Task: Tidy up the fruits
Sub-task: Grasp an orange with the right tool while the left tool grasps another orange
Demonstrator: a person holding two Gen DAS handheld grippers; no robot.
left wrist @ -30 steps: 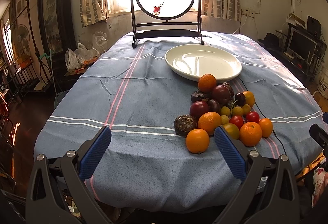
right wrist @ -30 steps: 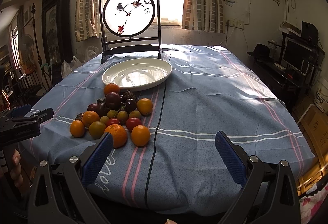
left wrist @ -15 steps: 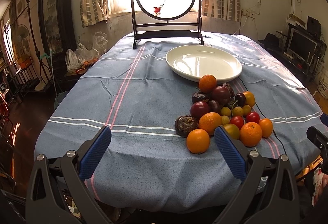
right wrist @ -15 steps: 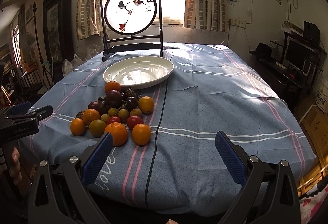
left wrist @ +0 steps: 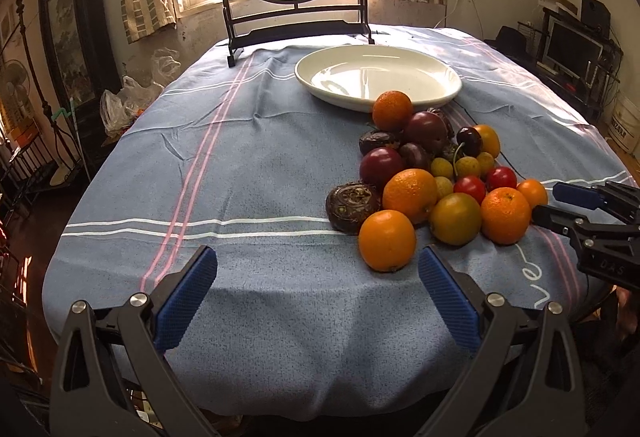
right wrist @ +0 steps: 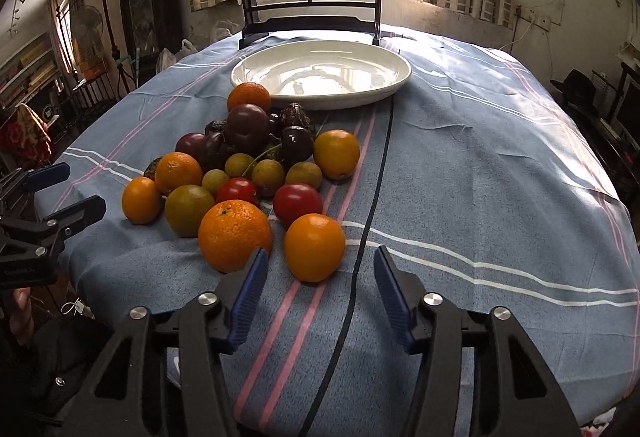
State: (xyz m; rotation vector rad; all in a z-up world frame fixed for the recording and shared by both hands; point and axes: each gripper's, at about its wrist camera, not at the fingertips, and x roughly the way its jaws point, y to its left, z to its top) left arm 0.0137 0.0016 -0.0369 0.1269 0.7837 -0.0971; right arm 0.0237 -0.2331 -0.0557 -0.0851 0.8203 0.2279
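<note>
Blue striped tablecloth (right wrist: 480,165): heaped mixed fruits (right wrist: 248,173) at 6 o'clock of empty white plate (right wrist: 320,77); right gripper (right wrist: 318,289) and left gripper (left wrist: 316,295) both released; nudged round orange (right wrist: 314,247) might roll

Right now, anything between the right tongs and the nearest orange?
Nothing but bare blue cloth. In the right wrist view the right tongs, open, sit just short of the orange, which lines up with the gap between the pads.

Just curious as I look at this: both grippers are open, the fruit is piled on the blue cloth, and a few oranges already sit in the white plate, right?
Not quite. The white plate holds no fruit, as the right wrist view shows.
</note>
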